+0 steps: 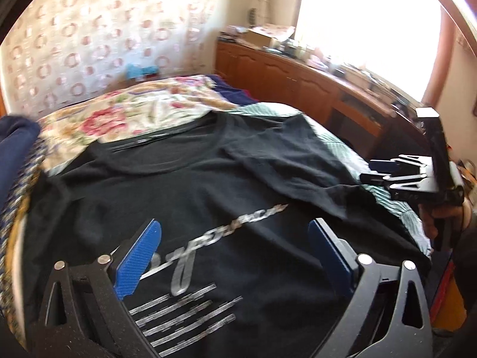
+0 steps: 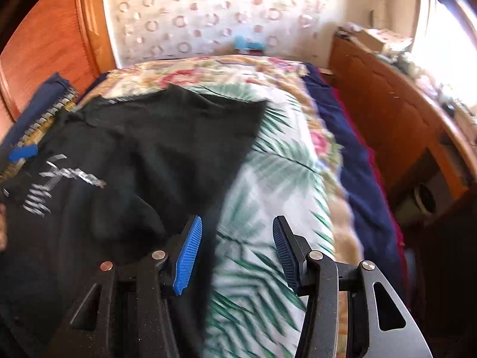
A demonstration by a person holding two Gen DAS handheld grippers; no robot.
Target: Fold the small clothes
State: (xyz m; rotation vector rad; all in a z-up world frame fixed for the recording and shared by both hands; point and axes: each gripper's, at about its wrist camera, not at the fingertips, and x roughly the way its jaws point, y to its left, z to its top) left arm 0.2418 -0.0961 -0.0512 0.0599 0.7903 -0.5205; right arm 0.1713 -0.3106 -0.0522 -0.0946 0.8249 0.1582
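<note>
Bed: the bed with a palm-leaf and floral patterned cover [image 2: 277,179] fills both views and carries everything; I judge it serves as my folding surface.
Shirt: the black cotton T-shirt with a silver print on the chest [image 1: 184,185] lies spread front-up on the bed, neckline toward 12 o'clock, one sleeve lying out toward 3 o'clock, seemingly laid flat so a first fold can start.
Left tongs: my left tongs [image 1: 235,247] hover over the print at 6 o'clock, blue pads wide apart, nothing between them.
Right tongs: my right tongs [image 2: 237,247] stand wide and empty over the shirt's right edge, one pad above black cloth, the other above the cover; I judge I am lining up on that edge.
Views: only the left view shows the whole print and my right tongs from outside at 3 o'clock; only the right view shows the bare cover beyond the shirt.
</note>
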